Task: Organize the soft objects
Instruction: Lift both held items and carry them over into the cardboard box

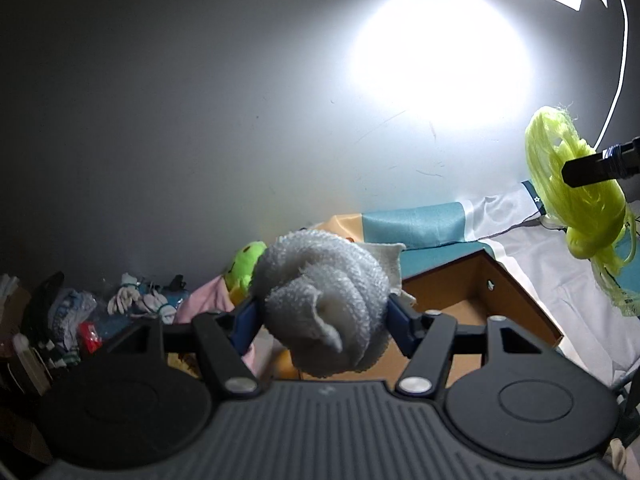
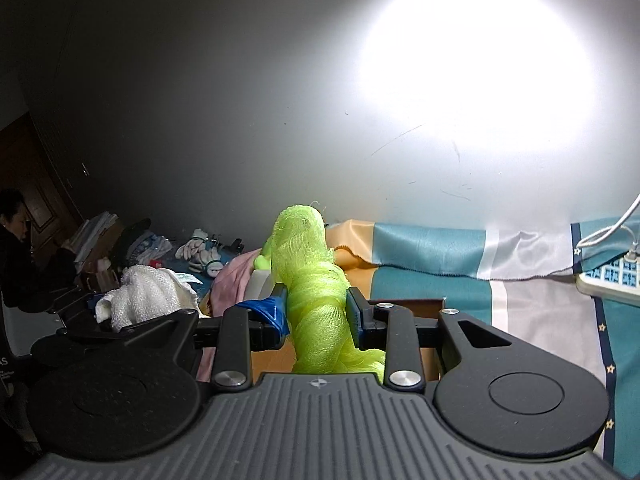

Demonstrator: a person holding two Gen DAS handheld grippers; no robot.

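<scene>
At the centre of my left wrist view, my left gripper [image 1: 322, 314] is clamped on a rolled white knitted cloth [image 1: 324, 304], its blue pads pressing both sides of the bundle. Behind it, lower right of centre, sits an open cardboard box [image 1: 500, 292] on a teal, white and orange bedsheet [image 1: 416, 224]. At the right edge my right gripper [image 1: 576, 176] holds a neon yellow mesh bundle [image 1: 568, 200] in the air. Its own view shows those jaws pinched narrow around the mesh, with a green plush toy [image 1: 244, 262] and pink cloth [image 2: 232, 280] lying left of it.
</scene>
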